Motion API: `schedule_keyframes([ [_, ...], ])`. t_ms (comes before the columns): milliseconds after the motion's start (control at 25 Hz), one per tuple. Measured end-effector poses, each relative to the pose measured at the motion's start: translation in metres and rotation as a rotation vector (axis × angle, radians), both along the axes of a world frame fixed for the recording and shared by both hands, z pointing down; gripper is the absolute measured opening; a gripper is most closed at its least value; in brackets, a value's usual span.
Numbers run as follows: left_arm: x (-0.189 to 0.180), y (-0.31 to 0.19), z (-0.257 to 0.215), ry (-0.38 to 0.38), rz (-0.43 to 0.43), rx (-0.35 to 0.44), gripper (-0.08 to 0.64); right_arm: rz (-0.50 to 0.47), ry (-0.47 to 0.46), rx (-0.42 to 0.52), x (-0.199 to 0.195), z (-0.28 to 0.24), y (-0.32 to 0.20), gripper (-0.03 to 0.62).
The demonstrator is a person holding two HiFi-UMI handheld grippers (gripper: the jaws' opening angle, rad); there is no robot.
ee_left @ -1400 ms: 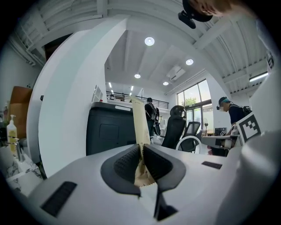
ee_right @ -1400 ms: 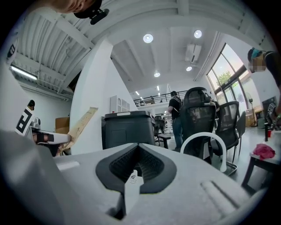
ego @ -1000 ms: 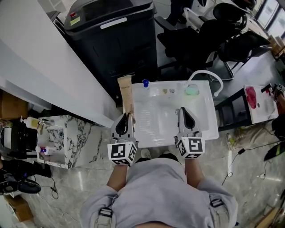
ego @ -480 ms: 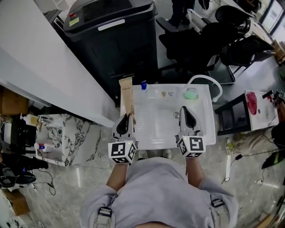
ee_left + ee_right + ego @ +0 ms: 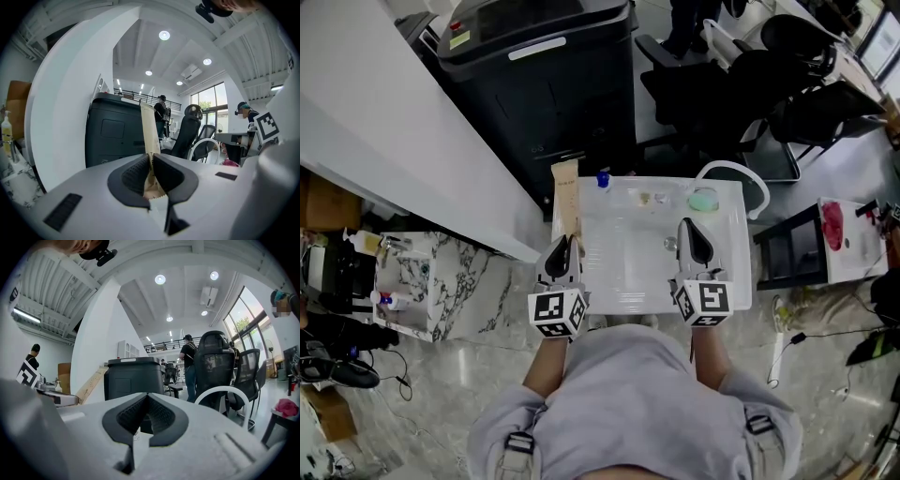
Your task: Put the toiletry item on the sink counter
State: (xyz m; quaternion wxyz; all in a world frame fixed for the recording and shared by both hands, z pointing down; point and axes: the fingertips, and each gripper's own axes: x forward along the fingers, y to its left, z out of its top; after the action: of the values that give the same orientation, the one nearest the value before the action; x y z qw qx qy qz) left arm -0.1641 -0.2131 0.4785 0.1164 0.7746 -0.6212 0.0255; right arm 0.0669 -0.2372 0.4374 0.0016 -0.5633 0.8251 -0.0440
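Head view shows almost no change over the last second: the left hand-held gripper [image 5: 566,246] remains above the left rim of the sink counter [image 5: 739,255], and the beige toiletry tube [image 5: 568,199] still projects forward from it along that rim. Left gripper view confirms the jaws are clamped tight on the tube's crimped end, while the right hand-held gripper [image 5: 691,230] hovers over the basin, jaws together with nothing between them. Judgement: placement is still pending, since the tube is positioned over the tabletop but not released, and contact with the surface cannot be confirmed.
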Motion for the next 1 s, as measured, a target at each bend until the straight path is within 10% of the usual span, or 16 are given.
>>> schedule_keyframes([
  [1000, 0.002, -0.009, 0.028, -0.032, -0.003, -0.055, 0.034, 0.024, -0.015, -0.012, 0.008, 0.012, -0.004, 0.005],
])
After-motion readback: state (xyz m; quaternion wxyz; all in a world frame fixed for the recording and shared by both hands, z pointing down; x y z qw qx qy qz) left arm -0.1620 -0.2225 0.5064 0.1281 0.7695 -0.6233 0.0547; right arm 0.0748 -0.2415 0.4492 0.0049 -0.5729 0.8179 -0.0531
